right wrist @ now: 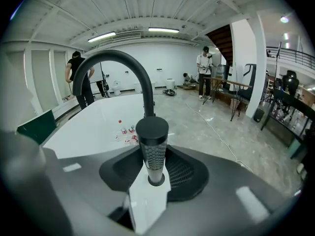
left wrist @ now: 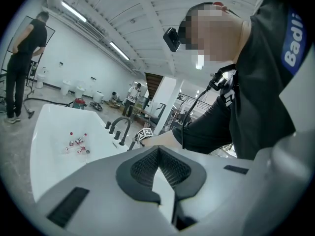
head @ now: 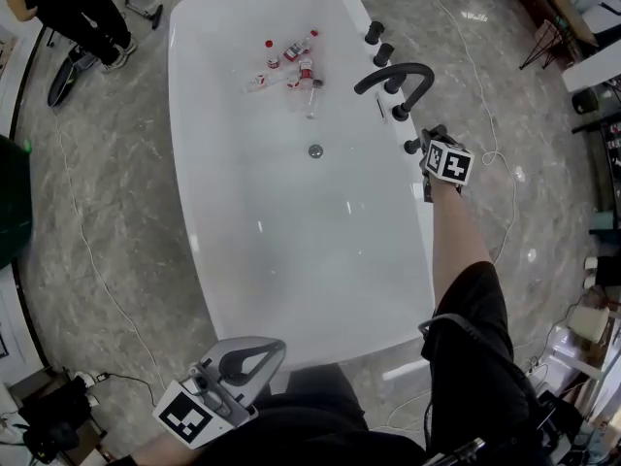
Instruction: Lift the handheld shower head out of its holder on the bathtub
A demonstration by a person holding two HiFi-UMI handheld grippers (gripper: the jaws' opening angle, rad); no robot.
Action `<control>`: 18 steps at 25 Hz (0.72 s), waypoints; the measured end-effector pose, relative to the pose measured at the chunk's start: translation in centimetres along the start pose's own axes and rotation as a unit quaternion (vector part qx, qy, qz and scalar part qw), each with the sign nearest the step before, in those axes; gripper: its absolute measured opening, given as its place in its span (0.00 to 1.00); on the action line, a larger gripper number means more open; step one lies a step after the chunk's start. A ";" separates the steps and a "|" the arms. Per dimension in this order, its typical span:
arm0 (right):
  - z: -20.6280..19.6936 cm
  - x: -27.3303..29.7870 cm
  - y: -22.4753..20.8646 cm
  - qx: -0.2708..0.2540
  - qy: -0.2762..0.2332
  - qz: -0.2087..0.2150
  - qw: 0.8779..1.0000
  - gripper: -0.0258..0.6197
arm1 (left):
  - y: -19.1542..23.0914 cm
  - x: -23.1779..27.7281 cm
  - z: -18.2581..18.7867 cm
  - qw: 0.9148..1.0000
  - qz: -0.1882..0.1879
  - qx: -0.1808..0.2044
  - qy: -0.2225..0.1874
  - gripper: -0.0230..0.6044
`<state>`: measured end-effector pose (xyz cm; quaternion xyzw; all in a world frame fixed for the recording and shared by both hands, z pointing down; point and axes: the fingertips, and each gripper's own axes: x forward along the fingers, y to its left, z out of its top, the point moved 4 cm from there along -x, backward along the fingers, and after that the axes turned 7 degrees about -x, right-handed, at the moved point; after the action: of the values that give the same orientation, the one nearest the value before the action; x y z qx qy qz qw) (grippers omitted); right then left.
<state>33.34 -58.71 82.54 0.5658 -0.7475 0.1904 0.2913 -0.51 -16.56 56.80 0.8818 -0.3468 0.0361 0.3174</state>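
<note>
The handheld shower head (right wrist: 152,132) is a black cylinder with a dotted grip. It stands upright in its holder on the white bathtub's right rim (head: 423,231), in front of the arched black spout (right wrist: 123,65). My right gripper (right wrist: 153,154) is shut on the cylinder, one pad on each side. In the head view the right gripper (head: 428,151) sits at the rim just below the spout (head: 393,74) and covers the shower head. My left gripper (head: 272,349) hangs near the tub's near end, jaw tips together and holding nothing; the left gripper view (left wrist: 158,149) shows the same.
Black tap knobs (head: 378,45) line the rim beyond the spout. Several small bottles (head: 294,66) lie in the tub above the drain (head: 315,150). A person (head: 82,8) stands at the far left. Cables (head: 87,260) run over the marble floor.
</note>
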 end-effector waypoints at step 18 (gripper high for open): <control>-0.9 -15.5 3.6 0.031 -0.043 -0.013 0.998 0.24 | -4.5 -5.8 3.2 0.998 -0.052 0.032 -0.014 0.04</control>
<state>33.04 -45.72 73.24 0.5918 -0.7460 0.1849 0.2432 -2.56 -12.49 50.15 0.9087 -0.3040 0.0183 0.2856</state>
